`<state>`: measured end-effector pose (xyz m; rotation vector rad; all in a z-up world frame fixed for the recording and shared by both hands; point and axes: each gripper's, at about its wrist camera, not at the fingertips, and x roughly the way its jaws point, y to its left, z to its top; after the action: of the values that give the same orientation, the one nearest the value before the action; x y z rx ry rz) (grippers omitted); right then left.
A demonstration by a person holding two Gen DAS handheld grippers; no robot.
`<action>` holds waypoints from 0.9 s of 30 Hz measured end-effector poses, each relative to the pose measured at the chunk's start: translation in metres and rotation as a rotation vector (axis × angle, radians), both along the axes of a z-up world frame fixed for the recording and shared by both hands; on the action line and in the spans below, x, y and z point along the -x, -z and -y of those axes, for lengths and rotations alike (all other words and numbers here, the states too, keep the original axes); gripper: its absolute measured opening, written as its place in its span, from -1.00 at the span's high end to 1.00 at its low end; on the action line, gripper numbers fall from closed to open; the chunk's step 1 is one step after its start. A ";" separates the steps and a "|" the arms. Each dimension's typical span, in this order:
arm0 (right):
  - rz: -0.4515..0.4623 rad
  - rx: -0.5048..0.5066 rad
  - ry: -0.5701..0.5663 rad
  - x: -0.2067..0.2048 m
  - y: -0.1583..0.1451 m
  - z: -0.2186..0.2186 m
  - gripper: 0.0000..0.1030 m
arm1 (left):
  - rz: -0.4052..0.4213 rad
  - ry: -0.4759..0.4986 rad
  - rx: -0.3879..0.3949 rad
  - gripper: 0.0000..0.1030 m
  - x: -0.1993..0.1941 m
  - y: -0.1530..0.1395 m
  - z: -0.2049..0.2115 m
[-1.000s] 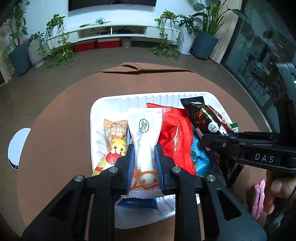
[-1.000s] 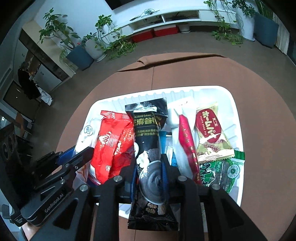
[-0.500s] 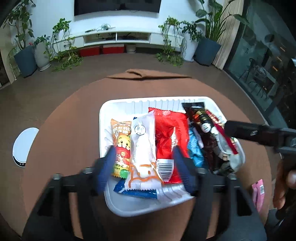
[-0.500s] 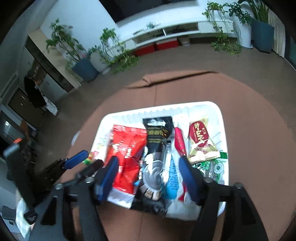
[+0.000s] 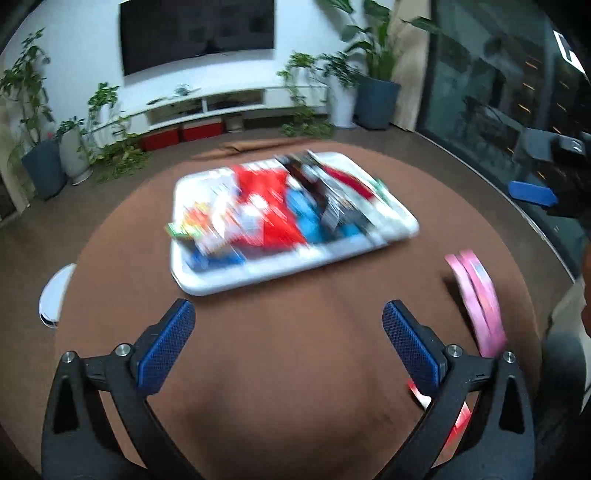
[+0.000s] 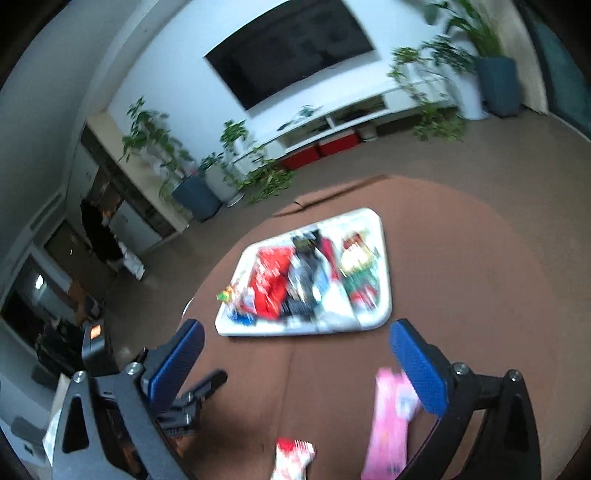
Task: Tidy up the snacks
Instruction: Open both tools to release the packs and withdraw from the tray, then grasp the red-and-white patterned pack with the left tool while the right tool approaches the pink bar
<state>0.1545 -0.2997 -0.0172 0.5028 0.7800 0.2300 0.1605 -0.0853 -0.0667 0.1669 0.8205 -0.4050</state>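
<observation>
Both tools are seen over a round brown worktop (image 5: 295, 387). In the left wrist view the left tool (image 5: 288, 332) is shown with its blue-padded jaws opening to full spread, nothing between them but bare worktop. In the right wrist view the right tool (image 6: 295, 349) is likewise caught with jaws opening wide and nothing gripped.

Nearest the right tool, a pink snack packet (image 6: 388, 424) is seen lying on the worktop just beside its right-hand pad, with a red-and-white packet (image 6: 293, 458) at the bottom edge of the view. The pink packet (image 5: 476, 295) is also seen at the right of the left wrist view.

Farther out, a white rectangular tray (image 5: 258, 273) is shown resting on the worktop, well apart from both tools, filled with snack packets: a red packet (image 5: 269, 206), a blue one (image 5: 306, 218) and a dark one (image 5: 325, 192) can be made out, the rest being blurred.

Beyond the worktop, potted plants (image 5: 44, 162), a low white TV shelf (image 5: 221, 103) and a wall-mounted television (image 5: 199, 29) are seen.
</observation>
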 end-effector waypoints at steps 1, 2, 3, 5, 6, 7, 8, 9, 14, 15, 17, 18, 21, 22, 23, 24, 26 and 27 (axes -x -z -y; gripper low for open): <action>-0.012 0.004 0.009 0.008 0.006 0.003 -0.99 | -0.013 0.005 -0.007 -1.00 0.009 0.004 0.003; -0.027 0.017 0.025 0.020 0.012 0.004 -0.99 | -0.052 0.009 -0.020 -1.00 0.025 0.013 0.009; -0.041 0.031 0.044 0.029 0.017 0.005 -0.99 | -0.076 0.009 -0.023 -1.00 0.032 0.018 0.012; -0.087 0.060 0.086 0.047 0.030 0.007 -0.99 | -0.138 -0.003 0.000 -1.00 0.051 0.030 0.017; -0.104 0.076 0.099 0.056 0.033 0.007 -0.99 | -0.159 -0.006 0.016 -1.00 0.059 0.034 0.019; -0.122 0.094 0.108 0.063 0.037 0.006 -0.99 | -0.170 -0.007 0.018 -1.00 0.064 0.037 0.021; -0.140 0.108 0.110 0.071 0.041 0.003 -0.99 | -0.187 -0.008 0.007 -1.00 0.068 0.041 0.026; -0.149 0.111 0.106 0.075 0.045 0.003 -0.99 | -0.194 -0.007 -0.005 -1.00 0.070 0.042 0.030; -0.178 0.124 0.090 0.090 0.059 -0.002 -0.85 | -0.189 0.008 -0.062 -1.00 0.079 0.040 0.055; -0.184 0.128 0.088 0.091 0.061 -0.002 -0.83 | -0.189 0.014 -0.075 -1.00 0.079 0.039 0.061; -0.181 0.134 0.092 0.093 0.062 -0.004 -0.75 | -0.192 0.030 -0.096 -1.00 0.075 0.039 0.073; -0.176 0.139 0.095 0.096 0.062 -0.004 -0.74 | -0.194 0.040 -0.106 -1.00 0.074 0.039 0.078; -0.161 0.152 0.097 0.100 0.058 -0.004 -0.74 | -0.196 0.063 -0.136 -0.99 0.073 0.044 0.092; -0.159 0.147 0.098 0.101 0.058 -0.002 -0.73 | -0.203 0.070 -0.143 -0.99 0.072 0.046 0.096; -0.158 0.140 0.100 0.102 0.059 -0.001 -0.73 | -0.208 0.071 -0.152 -0.99 0.071 0.048 0.099; -0.159 0.135 0.102 0.103 0.059 0.000 -0.73 | -0.214 0.073 -0.164 -0.99 0.070 0.051 0.102; -0.158 0.126 0.104 0.104 0.060 0.002 -0.71 | -0.220 0.075 -0.173 -0.97 0.068 0.055 0.106; -0.157 0.124 0.103 0.104 0.060 0.002 -0.69 | -0.224 0.074 -0.177 -0.93 0.067 0.057 0.108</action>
<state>0.0504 -0.3019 -0.0771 0.4460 0.9124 0.0469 0.0938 -0.1931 -0.1237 0.3214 1.0736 -0.4255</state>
